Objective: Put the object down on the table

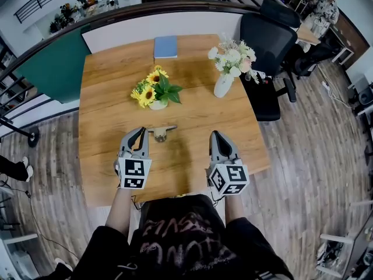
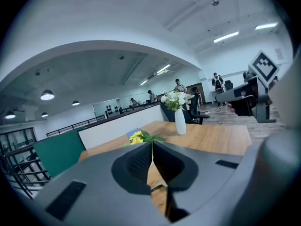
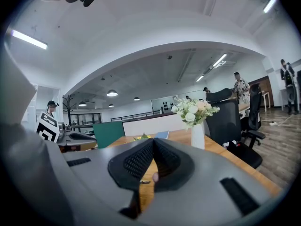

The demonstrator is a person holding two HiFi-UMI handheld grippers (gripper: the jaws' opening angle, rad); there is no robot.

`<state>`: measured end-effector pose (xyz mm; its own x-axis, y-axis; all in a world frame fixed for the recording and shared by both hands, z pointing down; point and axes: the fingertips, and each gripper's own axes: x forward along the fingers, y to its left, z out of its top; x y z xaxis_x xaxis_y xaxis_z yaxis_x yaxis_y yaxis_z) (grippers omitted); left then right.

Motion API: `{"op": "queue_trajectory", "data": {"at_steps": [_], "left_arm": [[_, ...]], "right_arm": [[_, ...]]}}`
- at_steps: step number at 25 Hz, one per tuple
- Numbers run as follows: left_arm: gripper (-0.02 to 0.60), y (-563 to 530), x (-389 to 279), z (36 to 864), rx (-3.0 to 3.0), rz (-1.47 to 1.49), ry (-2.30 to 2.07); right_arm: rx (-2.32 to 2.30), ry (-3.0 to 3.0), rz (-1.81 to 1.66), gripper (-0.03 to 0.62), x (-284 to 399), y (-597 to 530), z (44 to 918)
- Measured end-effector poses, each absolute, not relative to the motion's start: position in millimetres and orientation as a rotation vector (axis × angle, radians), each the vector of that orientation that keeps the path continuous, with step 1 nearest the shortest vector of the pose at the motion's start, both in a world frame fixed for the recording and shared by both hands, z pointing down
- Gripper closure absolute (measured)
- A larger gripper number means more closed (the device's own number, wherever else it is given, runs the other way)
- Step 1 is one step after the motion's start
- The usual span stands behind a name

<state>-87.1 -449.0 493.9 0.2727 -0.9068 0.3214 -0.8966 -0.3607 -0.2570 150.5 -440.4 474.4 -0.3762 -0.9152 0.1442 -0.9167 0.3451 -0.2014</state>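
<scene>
A small tan and metal object (image 1: 160, 133) lies on the wooden table (image 1: 198, 118), just right of my left gripper's tip. My left gripper (image 1: 141, 131) hovers over the near part of the table with its jaws together and nothing between them; the left gripper view shows its pads (image 2: 141, 161) meeting along a thin line. My right gripper (image 1: 216, 135) is level with it further right, also shut and empty. In the right gripper view its pads (image 3: 141, 160) touch, and a small piece (image 3: 145, 181) on the table shows below them.
A pot of sunflowers (image 1: 156, 91) stands mid-table beyond the object. A white vase of pale flowers (image 1: 224, 81) is at the right, a blue book (image 1: 165, 46) at the far edge. A black office chair (image 1: 269, 42) stands by the far right corner.
</scene>
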Motion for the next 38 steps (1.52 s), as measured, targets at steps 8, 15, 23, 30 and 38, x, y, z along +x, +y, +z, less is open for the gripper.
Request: {"op": "queue_trajectory", "data": {"at_steps": [8, 15, 23, 30, 38], "left_arm": [[0.568, -434, -99, 478, -2.512, -0.562, 1.798], [0.568, -431, -126, 463, -2.467, -0.495, 1.873], [0.568, -429, -143, 451, -2.437, -0.416, 1.929], [0.568, -427, -150, 448, -2.432, -0.403, 1.937], [0.568, -428, -157, 446, -2.417, -0.395, 1.944]], "right_arm": [[1.734, -2.581, 0.372, 0.605, 148, -439, 470], [1.725, -2.580, 0.347, 0.606, 151, -437, 465], [1.724, -2.577, 0.342, 0.606, 155, -435, 465], [1.740, -2.561, 0.328, 0.606, 160, -438, 464], [1.734, -2.561, 0.310, 0.606, 159, -444, 461]]}}
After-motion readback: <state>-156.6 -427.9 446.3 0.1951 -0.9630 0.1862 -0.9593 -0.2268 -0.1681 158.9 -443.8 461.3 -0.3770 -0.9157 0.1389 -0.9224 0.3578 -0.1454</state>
